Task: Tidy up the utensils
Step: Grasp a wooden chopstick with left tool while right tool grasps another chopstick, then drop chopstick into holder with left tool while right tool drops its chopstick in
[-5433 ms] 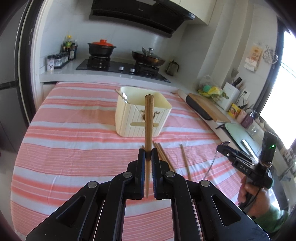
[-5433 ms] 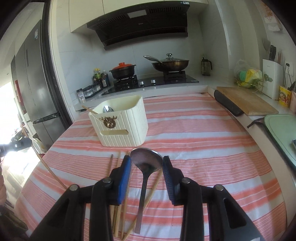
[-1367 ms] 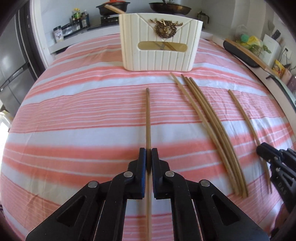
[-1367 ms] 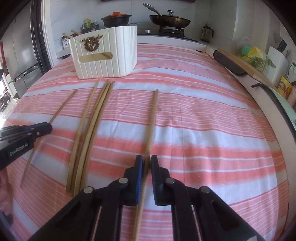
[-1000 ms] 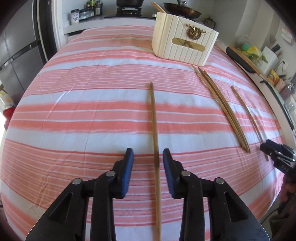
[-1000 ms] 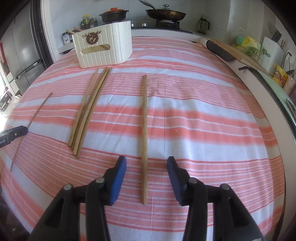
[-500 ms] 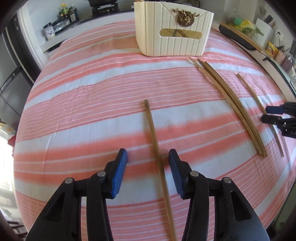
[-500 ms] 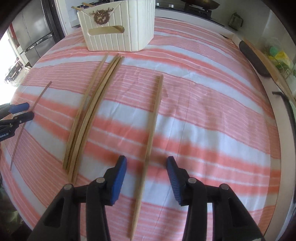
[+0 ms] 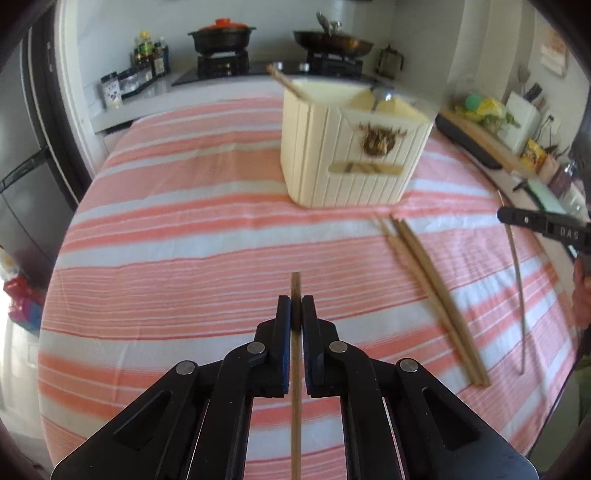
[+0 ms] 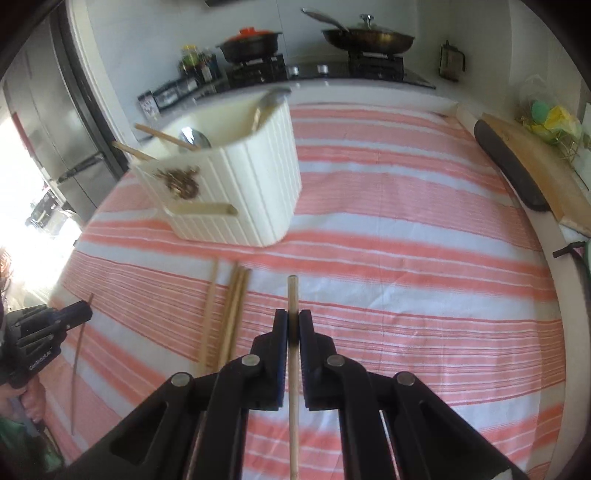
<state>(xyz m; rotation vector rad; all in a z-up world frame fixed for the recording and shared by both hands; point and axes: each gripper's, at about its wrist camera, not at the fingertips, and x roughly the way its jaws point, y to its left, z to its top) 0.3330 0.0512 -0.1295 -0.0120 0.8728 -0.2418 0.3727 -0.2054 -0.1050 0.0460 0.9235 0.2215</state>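
Two hand-held grippers work above a table covered in a pink-and-white striped cloth [image 9: 177,236], in a kitchen. Seen from its own camera, the left gripper [image 9: 296,314] has its jaws pressed together on a single wooden chopstick [image 9: 296,369], which runs straight along the gap between the fingers, its blunt end poking out just past the tips. Seen from the other camera, the right gripper [image 10: 293,326] is likewise pinched tight on a second chopstick [image 10: 293,387], held the same way, end sticking out ahead of the jaws. Both sticks appear lifted clear of the cloth. Ahead of both grippers stands a cream ribbed utensil holder [image 9: 343,162] with a dark ornament on its front; two chopsticks [image 10: 155,142] lean out over its left rim and a metal spoon [image 10: 194,139] rests inside. On the cloth just in front of the holder lies a tight bundle of three or four loose chopsticks [image 9: 432,291], touching one another. In the left camera's view the right gripper shows at the far right edge with its chopstick hanging from it, well apart from the bundle. Behind the table, a stove [image 9: 266,66] carries a black pot with an orange lid [image 9: 221,33] and a lidded pan [image 10: 365,35]. A wooden cutting board [image 10: 532,166] lies on the counter to the right.
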